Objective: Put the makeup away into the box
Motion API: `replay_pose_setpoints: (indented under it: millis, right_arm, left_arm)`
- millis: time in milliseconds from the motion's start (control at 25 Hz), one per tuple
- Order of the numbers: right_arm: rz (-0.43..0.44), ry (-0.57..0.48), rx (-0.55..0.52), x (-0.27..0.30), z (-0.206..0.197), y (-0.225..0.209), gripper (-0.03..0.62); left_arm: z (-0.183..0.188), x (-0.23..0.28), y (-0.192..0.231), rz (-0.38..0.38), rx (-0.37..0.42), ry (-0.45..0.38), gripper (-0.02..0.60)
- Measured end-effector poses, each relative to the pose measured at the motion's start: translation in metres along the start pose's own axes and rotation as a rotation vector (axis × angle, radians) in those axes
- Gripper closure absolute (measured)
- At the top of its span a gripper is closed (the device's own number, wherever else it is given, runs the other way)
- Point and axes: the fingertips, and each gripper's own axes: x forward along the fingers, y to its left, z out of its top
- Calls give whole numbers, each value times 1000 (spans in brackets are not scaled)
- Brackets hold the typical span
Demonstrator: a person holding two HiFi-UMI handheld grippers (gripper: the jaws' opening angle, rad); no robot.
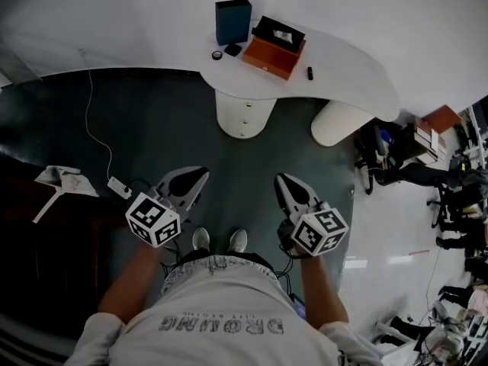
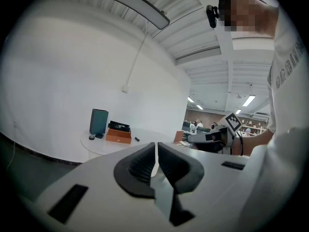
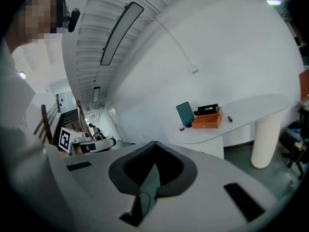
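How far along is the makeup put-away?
Nothing looks done yet. In hand: nothing; the left claw and right claw are shut, empty, well short of the table. To do: the black stick, round item and small dark piece lie outside the orange box.

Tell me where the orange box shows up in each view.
Head view: the orange box is at top centre, far ahead.
Left gripper view: it is small, left of centre, a little below mid-height.
Right gripper view: it is small, right of centre, near mid-height.
Shared landmark: the upright teal case stands just left of it in all three views.
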Motion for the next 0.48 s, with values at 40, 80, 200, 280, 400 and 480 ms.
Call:
replay_pose_setpoints:
  millis: [40,80,200,280,400,480]
  right_arm:
    - [0,-2,-3,0,0,0,586]
    - [1,-4,-4,-1,0,0,586]
    - [5,-7,-7,-4,-1,0,584]
    - [7,-4,-10,-4,-2,0,565]
    - [11,-2,-8,-4,-2,1,556]
    - [12,-1,-7,-4,-2,2,550]
  left_arm:
    - [0,0,0,1,1,0,557]
    - [-1,0,-1,1,3,0,557]
    - [-3,-1,-3,-1,5,1,557]
    - [-4,-1,-4,-2,5,4,557]
    - [-6,-1,-6,-2,6,8,555]
    - [-6,-1,-6,-2,6,10,546]
